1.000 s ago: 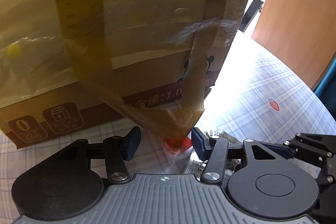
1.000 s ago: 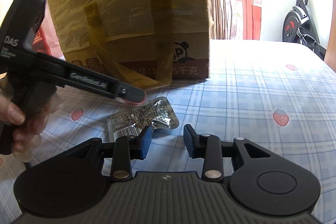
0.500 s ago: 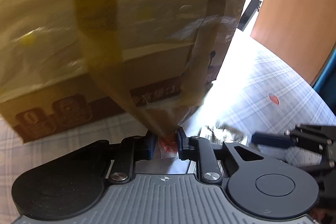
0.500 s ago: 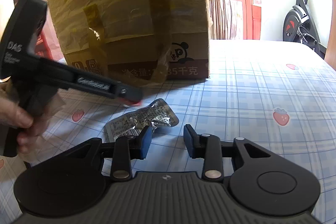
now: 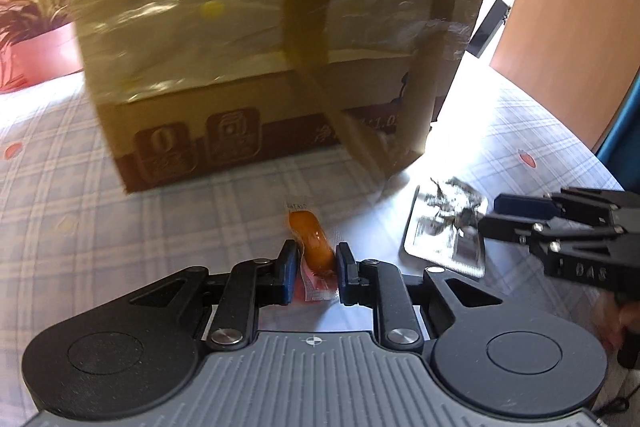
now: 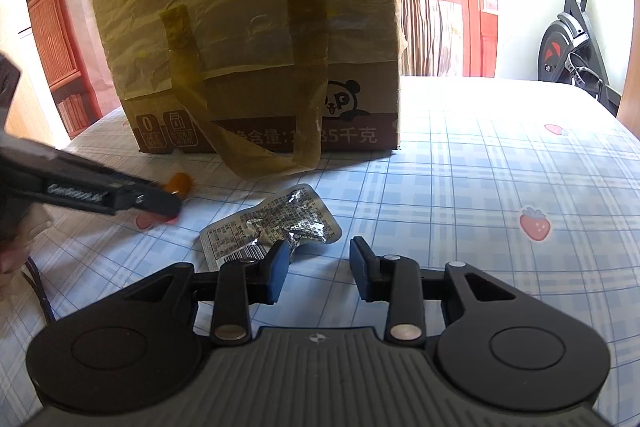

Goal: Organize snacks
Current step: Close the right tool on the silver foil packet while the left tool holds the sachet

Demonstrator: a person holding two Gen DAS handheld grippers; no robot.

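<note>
Beside the box (image 5: 280,39), left hand-held gripper (image 5: 317,269) now withdrawn, clamping sausage snack (image 5: 311,241)

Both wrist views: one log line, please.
left tongs: shut on sausage snack | right tongs: open, beside foil packet | cardboard box: behind

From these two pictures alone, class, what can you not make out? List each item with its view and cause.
- Cardboard box top: cut off by the upper edge, both views.
- Box print: blurred in left wrist view; loose tape covers digits in right wrist view.
- Sausage snack label: too small.
- Foil packet text: too small.
</note>
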